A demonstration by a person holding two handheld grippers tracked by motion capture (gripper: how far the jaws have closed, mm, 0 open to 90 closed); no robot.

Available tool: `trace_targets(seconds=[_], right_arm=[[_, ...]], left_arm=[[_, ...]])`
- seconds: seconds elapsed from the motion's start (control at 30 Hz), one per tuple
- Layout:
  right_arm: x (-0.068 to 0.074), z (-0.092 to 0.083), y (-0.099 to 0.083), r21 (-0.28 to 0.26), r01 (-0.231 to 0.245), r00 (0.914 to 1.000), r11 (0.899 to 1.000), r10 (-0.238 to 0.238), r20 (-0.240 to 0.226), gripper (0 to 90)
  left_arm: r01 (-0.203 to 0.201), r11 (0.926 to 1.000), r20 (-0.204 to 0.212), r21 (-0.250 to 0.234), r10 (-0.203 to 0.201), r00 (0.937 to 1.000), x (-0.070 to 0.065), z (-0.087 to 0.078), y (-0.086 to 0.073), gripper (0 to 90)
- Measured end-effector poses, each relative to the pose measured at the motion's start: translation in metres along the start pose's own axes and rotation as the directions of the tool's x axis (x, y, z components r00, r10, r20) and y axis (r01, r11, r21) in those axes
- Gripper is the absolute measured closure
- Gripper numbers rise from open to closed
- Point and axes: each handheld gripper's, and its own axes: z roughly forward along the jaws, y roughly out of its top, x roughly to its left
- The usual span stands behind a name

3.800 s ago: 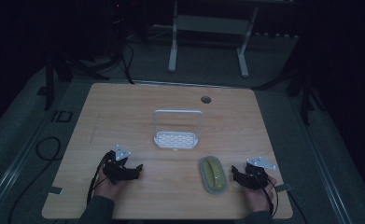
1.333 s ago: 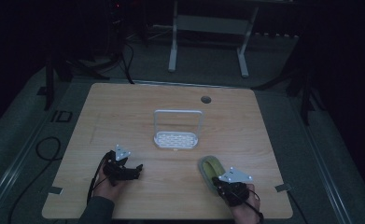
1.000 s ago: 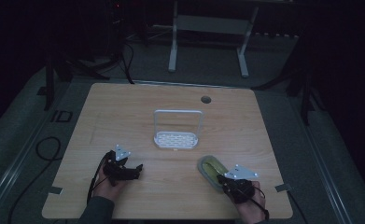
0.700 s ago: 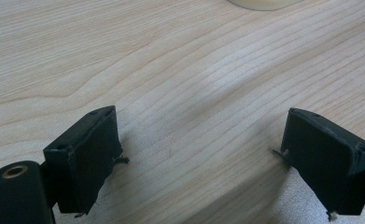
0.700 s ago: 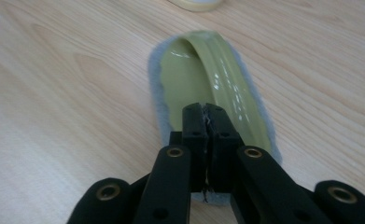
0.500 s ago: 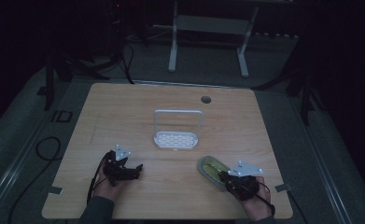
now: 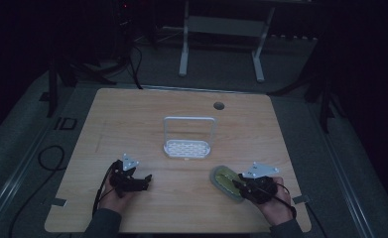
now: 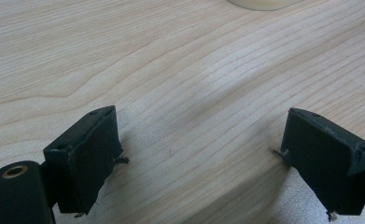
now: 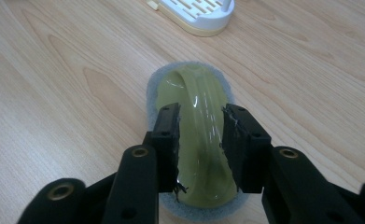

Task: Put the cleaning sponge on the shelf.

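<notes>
A green scrubber (image 7: 224, 179) with a glossy arched handle and a grey foam base lies slanted on the wooden table (image 7: 147, 114) at the front right. My right gripper (image 7: 237, 186) reaches over its near end. In the right gripper view its jaws (image 9: 201, 114) stand on either side of the handle (image 9: 189, 86); they have just been opening, and the pads do not press on it. My left gripper (image 7: 146, 178) rests at the front left, held by a hand. Its jaws (image 8: 199, 135) are wide open over bare wood.
A white slotted rack (image 7: 187, 148) with an upright wire loop stands in the middle of the table, and its base shows at the top of the right gripper view (image 9: 203, 11). A round cable hole (image 7: 219, 105) lies at the back. Dark floor and stands surround the table.
The right gripper came from beside the scrubber to over it, then drifted slightly right. The scrubber now lies slanted instead of straight. The left gripper stayed where it was.
</notes>
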Motion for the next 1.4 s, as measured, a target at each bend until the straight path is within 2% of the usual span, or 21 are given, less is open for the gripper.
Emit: trace_targets(seconds=[0.2, 0.33, 0.67, 1.0, 1.4], right_arm=[[-0.006, 0.001, 0.010, 0.034, 0.024, 0.9995, 0.999, -0.024, -0.019, 63.1], [-0.009, 0.003, 0.017, 0.059, 0.040, 0.9981, 0.997, -0.037, -0.048, 62.1], [-0.017, 0.011, 0.027, 0.109, 0.063, 0.9942, 0.992, -0.053, -0.093, 60.3], [-0.024, 0.021, 0.031, 0.172, 0.073, 0.9904, 0.982, -0.051, -0.128, 59.5], [-0.027, 0.031, 0.039, 0.250, 0.084, 0.9853, 0.965, -0.043, -0.165, 58.3]], left_arm=[[0.000, 1.0000, 0.000, 0.000, 0.000, 1.0000, 0.000, 0.000, 0.000, 11.6], [0.000, 1.0000, 0.000, 0.000, 0.000, 1.0000, 0.000, 0.000, 0.000, 11.6], [0.000, 1.0000, 0.000, 0.000, 0.000, 1.0000, 0.000, 0.000, 0.000, 11.6], [0.000, 1.0000, 0.000, 0.000, 0.000, 1.0000, 0.000, 0.000, 0.000, 11.6], [0.001, 1.0000, 0.000, 0.000, -0.001, 1.0000, 0.000, 0.000, 0.000, 11.6]])
